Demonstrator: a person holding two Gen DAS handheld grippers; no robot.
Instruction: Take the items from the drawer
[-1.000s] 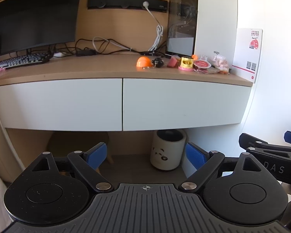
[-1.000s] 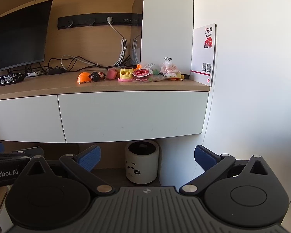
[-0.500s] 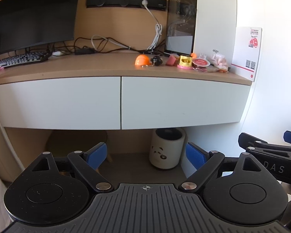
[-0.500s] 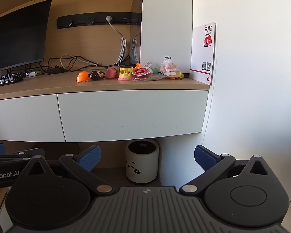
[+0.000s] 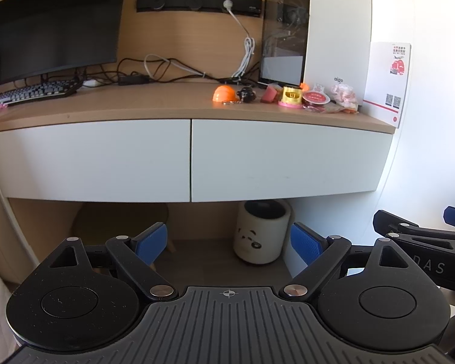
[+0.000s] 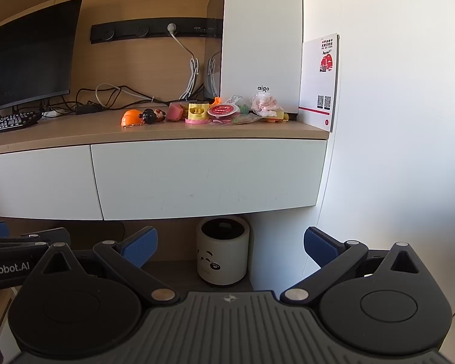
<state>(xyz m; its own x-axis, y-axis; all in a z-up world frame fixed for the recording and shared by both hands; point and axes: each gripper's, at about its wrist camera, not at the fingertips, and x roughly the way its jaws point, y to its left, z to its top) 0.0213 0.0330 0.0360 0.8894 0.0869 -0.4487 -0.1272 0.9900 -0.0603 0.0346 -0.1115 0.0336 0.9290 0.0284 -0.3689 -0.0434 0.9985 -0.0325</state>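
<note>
Right wrist view puts the right-hand drawer (image 6: 209,176) straight ahead of and above the right gripper (image 6: 230,242), well apart from it, closed, so the items inside are hidden. Its flat white front shows no handle; I judge it a stiff, smooth panel that would slide on runners, best taken by hooking a finger under the bottom edge, where a shadowed gap shows. It looks plain and matte with faint scuffs, and sits flush beside the left-hand drawer (image 5: 91,160). Both grippers are spread wide and hold nothing; the left gripper (image 5: 227,239) hovers level with the right, equally far back. Above the drawer, the wooden surface (image 6: 75,130) carries small toys (image 6: 197,112) before a white computer case (image 6: 261,39). Below stands a panda-face bin (image 6: 223,250).
</note>
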